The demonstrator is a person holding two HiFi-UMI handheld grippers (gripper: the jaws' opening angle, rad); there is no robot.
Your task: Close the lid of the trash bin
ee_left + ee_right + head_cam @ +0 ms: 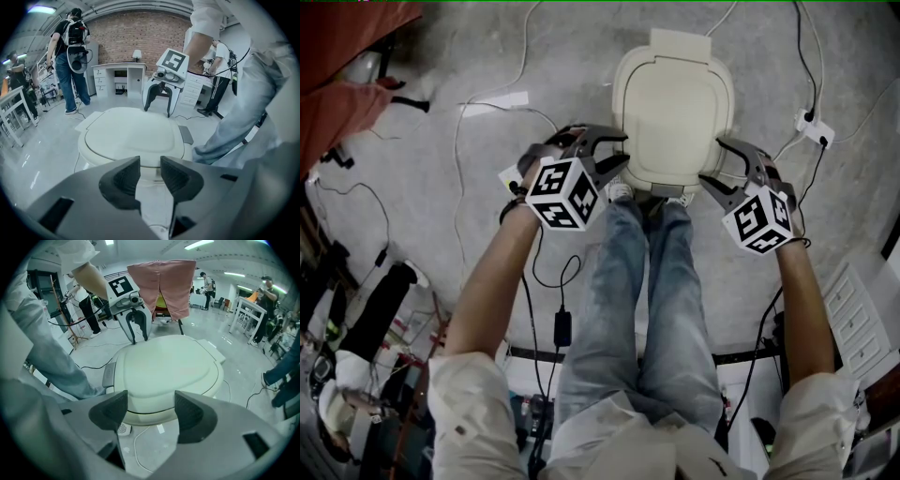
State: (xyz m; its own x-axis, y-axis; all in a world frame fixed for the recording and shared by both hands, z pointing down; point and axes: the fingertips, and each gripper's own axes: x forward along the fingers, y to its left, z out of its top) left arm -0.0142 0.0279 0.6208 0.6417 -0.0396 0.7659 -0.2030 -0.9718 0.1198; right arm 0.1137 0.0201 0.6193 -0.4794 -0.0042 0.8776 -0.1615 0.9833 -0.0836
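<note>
— On the floor by the person's feet, where stands the trash bin [621, 89]?
— Between both grippers. Its lid [673, 108] lies down, so the inside is hidden.
— The jaws?
— The left gripper [617, 155] is narrowly apart and the right gripper [712, 161] wider. Both hold nothing.

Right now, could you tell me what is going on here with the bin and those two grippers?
A person stands over a cream trash bin with a gripper in each hand. The left gripper is at the bin's left side and the right gripper at its right, both close to the rim. Each has its jaws apart with nothing between them. The lid lies flat on the bin, so it looks closed.
</note>
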